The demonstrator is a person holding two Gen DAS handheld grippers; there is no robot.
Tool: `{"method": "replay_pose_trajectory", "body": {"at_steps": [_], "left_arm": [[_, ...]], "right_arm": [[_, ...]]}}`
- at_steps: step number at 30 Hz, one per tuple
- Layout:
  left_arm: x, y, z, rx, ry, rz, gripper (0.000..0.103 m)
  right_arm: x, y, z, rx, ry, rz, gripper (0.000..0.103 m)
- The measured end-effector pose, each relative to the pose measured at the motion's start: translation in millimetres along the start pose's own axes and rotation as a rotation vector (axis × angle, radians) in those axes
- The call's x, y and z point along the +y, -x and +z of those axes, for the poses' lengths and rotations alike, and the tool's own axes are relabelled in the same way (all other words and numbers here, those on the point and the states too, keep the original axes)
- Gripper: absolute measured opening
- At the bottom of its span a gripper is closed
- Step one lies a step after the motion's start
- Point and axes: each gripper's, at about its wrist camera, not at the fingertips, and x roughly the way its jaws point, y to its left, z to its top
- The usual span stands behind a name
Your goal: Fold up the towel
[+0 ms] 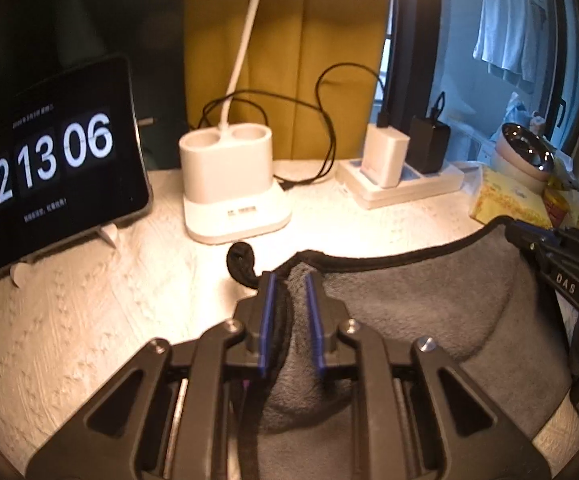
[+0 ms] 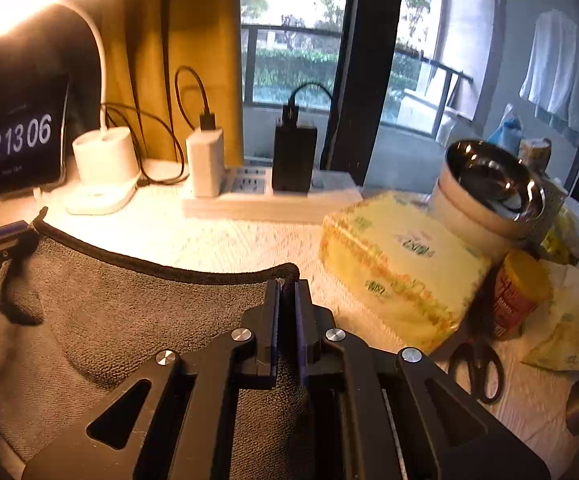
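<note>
**Both hand-held grippers pinch the far edge of a grey towel**

The grey towel [image 1: 409, 312] lies on the white textured bench [image 1: 69, 320], its black-trimmed far edge running across the near part of the bench in a shallow curve. The left hand-held gripper [image 1: 291, 280] has its blue-padded fingers [image 1: 268, 300] nearly together, with a bunched fold of towel near the left corner caught between them; a small black loop of trim [image 1: 241, 260] curls out just beyond the fingertips. The right hand-held gripper [image 2: 287, 286] is closed tight on the towel's right far corner, the black hem pressed between its pads. Each gripper shows at the edge of the other's view, so the towel's far edge spans between them.

Farther back on the bench, at the left, a tablet [image 1: 53, 160] leans on a white stand and shows 12 13 06. To its right stands a white lamp base [image 1: 229, 184] with a white neck rising from it, then a white power strip [image 2: 265, 196] carrying a white charger [image 2: 205, 160] and a black charger [image 2: 293, 156], with black cables looped behind. At the right, near the towel's corner, lie a yellow pack of tissues [image 2: 401, 264], a steel bowl [image 2: 493, 188] stacked on a pale container, a yellow-lidded jar [image 2: 517, 292] and black scissors [image 2: 477, 364]. A mustard curtain [image 1: 289, 40] hangs behind.
</note>
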Motion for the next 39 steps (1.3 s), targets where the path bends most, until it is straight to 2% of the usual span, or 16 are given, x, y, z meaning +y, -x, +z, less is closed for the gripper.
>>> {"method": "replay_pose_trajectory", "body": {"at_steps": [8,13,18,20,21,22,26,39], "left_arm": [[-1.2,-26.7,-1.0,0.135,0.000,0.003,0.020],[-1.0,-23.7,-1.3,0.143,0.007,-0.002,0.025],[1.6,-11.7,2.2,0.118,0.014,0.000,0.031],[1.7,-3.7,3.6,0.101,0.014,-0.001,0.049],[1.4,0.1,4.1,0.094,0.013,-0.006,0.069],[1.5,3.3,4.0,0.089,0.013,-0.012,0.083],[-0.7,18.9,1.6,0.068,0.007,-0.025,0.085],[-2.3,74.7,-10.5,0.004,0.016,-0.047,0.086]], "right_arm": [[-1.0,-15.3,0.5,0.079,-0.003,-0.016,0.008],[-0.5,-20.7,0.1,0.114,0.001,-0.024,0.022],[0.7,-17.8,-1.0,0.110,0.009,-0.039,0.035],[1.1,-14.0,-1.1,0.101,0.007,-0.044,0.036],[1.4,-11.9,-1.4,0.095,0.007,-0.046,0.037],[1.5,-9.2,-1.5,0.090,0.007,-0.049,0.038],[1.6,4.6,-2.9,0.077,0.004,-0.046,0.042],[7.0,58.4,-10.4,0.015,-0.008,-0.013,0.043]]}}
